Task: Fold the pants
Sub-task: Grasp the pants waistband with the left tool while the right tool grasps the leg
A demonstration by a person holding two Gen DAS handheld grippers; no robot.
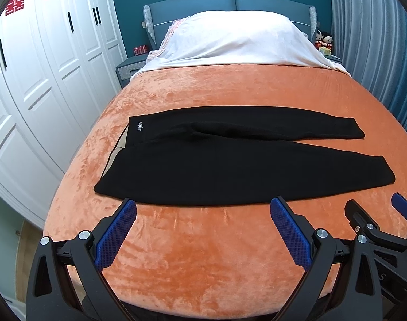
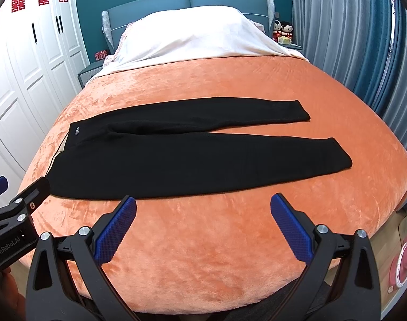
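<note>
Black pants (image 1: pixel 230 160) spread flat across orange bed (image 1: pixel 203 254), waistband left, legs right, slightly splayed; unfolded, laid out for easy first fold.
Left hand-held gripper (image 1: pixel 203 230): jaws apart, empty, near hem-side edge.
Right hand-held gripper (image 2: pixel 203 227): apart, empty, likewise poised short of near leg.

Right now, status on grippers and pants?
Left gripper open, right gripper open, both empty. Black pants flat on orange blanket, unfolded. Nothing in the way.
</note>
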